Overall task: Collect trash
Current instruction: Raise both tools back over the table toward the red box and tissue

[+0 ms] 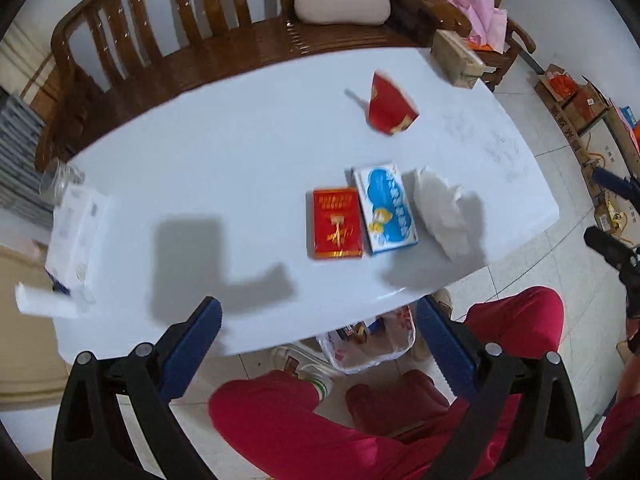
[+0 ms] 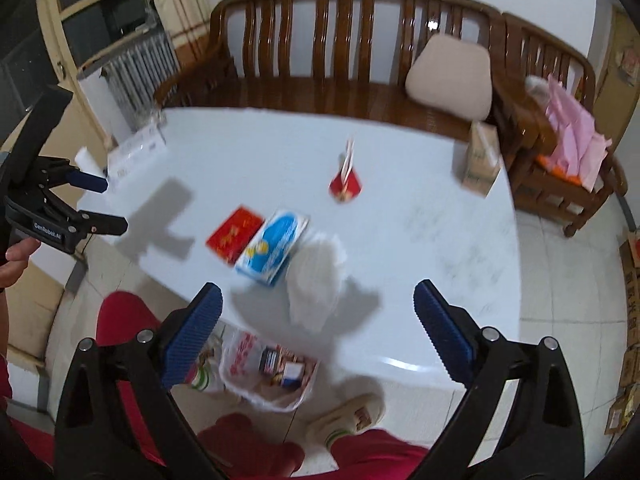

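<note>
Seen from the left wrist view, at nine o'clock a white carton (image 1: 74,224) with a clear plastic cup (image 1: 60,178) beside it sits at the edge of the white table (image 1: 224,160). Near the centre lie a flat red packet (image 1: 337,223) and, touching it on the right, a blue-and-white box (image 1: 385,208); just beside that, at three o'clock, is a crumpled white tissue (image 1: 440,210). A torn red paper wrapper (image 1: 390,105) lies at one o'clock, well apart from the rest, with a beige tissue box (image 1: 458,58) beyond it by the wooden bench (image 1: 168,52).

The left gripper (image 1: 320,340) hangs above the near edge, jaws wide and empty. The right gripper (image 2: 318,320) is likewise spread wide with nothing between its pads. Below the table edge, at six o'clock, a clear plastic bag (image 2: 268,372) already holding scraps rests on the floor by the person's red-trousered legs (image 1: 300,420).

The likely trouble: the packet and box touch, so closing on one may drag or flip the other; the light tissue could slide off the edge, and a sagging bag mouth may make a drop miss.
</note>
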Available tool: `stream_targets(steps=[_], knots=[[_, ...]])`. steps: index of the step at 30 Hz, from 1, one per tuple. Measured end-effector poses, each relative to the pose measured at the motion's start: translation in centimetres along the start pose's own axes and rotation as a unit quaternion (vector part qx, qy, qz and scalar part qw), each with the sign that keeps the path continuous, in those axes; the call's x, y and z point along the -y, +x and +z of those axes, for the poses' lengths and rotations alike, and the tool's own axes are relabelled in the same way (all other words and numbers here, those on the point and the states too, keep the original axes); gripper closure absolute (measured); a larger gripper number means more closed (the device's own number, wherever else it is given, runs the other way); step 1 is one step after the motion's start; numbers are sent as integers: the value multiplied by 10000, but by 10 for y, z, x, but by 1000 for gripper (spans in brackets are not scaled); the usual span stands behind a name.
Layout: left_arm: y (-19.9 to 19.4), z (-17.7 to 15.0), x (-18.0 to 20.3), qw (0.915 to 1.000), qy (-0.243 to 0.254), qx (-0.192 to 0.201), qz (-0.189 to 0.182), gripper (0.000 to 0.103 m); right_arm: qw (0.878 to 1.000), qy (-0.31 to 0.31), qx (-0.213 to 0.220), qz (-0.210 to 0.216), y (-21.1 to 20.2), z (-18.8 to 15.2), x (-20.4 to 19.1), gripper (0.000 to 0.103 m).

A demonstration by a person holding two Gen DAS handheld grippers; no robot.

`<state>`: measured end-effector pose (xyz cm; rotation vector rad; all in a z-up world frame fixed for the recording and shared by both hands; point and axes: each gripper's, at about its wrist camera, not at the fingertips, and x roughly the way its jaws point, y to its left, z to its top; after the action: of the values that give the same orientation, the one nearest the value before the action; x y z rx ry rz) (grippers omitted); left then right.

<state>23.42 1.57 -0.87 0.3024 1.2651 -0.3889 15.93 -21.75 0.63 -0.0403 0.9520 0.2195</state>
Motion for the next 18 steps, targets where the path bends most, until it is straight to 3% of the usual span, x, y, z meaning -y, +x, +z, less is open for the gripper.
stream_targets(steps=[9, 18], knots=[[14, 31, 10, 9996, 171, -189, -115, 8, 9995, -215, 219, -108, -8, 31, 6, 7], [57, 43, 8, 9983, 218, -514, -157, 8, 9994, -334, -32, -57, 26, 40, 10, 7]])
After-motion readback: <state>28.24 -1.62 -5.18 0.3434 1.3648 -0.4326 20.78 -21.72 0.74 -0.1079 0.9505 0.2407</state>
